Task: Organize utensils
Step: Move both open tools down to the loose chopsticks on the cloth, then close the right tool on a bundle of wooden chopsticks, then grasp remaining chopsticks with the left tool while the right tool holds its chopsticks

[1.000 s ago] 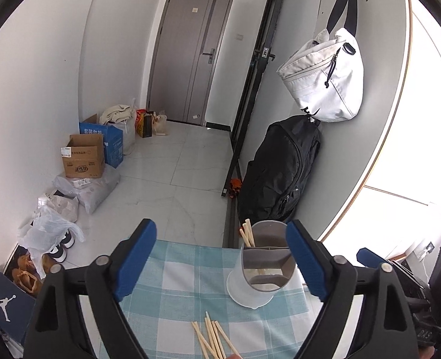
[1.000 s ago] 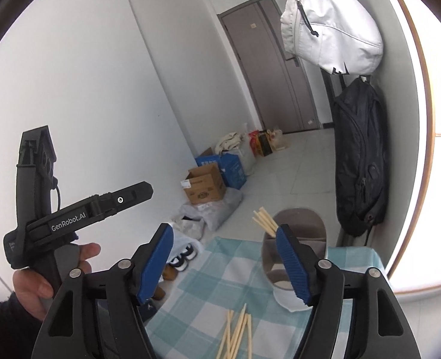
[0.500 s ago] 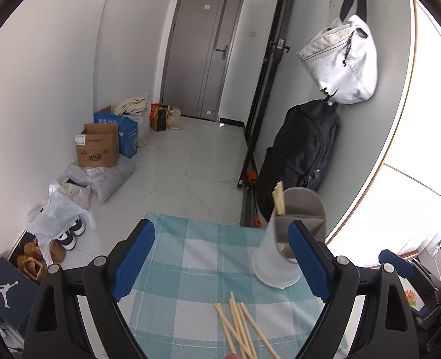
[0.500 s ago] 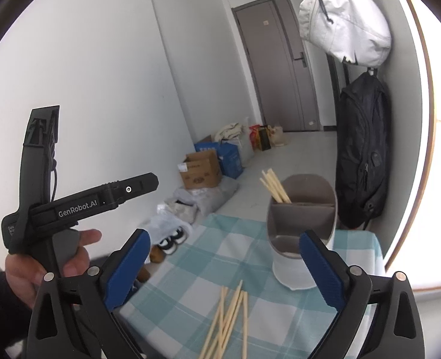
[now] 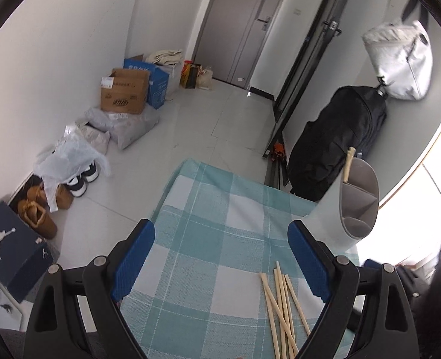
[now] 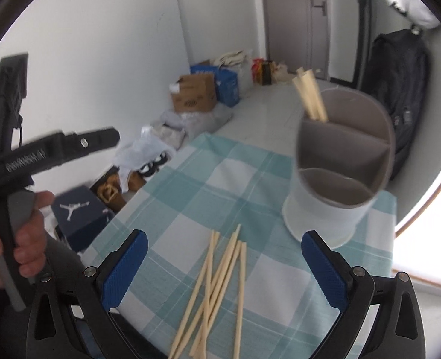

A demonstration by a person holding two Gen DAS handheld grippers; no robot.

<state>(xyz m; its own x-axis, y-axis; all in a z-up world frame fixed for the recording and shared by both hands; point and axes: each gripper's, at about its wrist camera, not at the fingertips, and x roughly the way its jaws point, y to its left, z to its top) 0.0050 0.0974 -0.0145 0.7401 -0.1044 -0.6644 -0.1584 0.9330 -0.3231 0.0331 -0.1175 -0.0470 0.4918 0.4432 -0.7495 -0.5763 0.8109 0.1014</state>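
Right wrist: loose chopsticks [image 6: 217, 287] lie flat, long axes toward holder [image 6: 337, 179]; both claws spread, empty.

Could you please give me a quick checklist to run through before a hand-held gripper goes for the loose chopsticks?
1. Right hand-held gripper open and empty: ok, nothing between its pads.
2. Left hand-held gripper open and empty: ok.
3. Loose chopsticks within view on the cloth: ok, though they lie crossed in a pile, so taking only one may be hard.
4. Holder upright on the cloth: ok.
5. Free compartment in the holder: ok, two of three look empty; the far one holds chopsticks.
6. Exact count of loose chopsticks: cannot tell, their near ends run out of frame.
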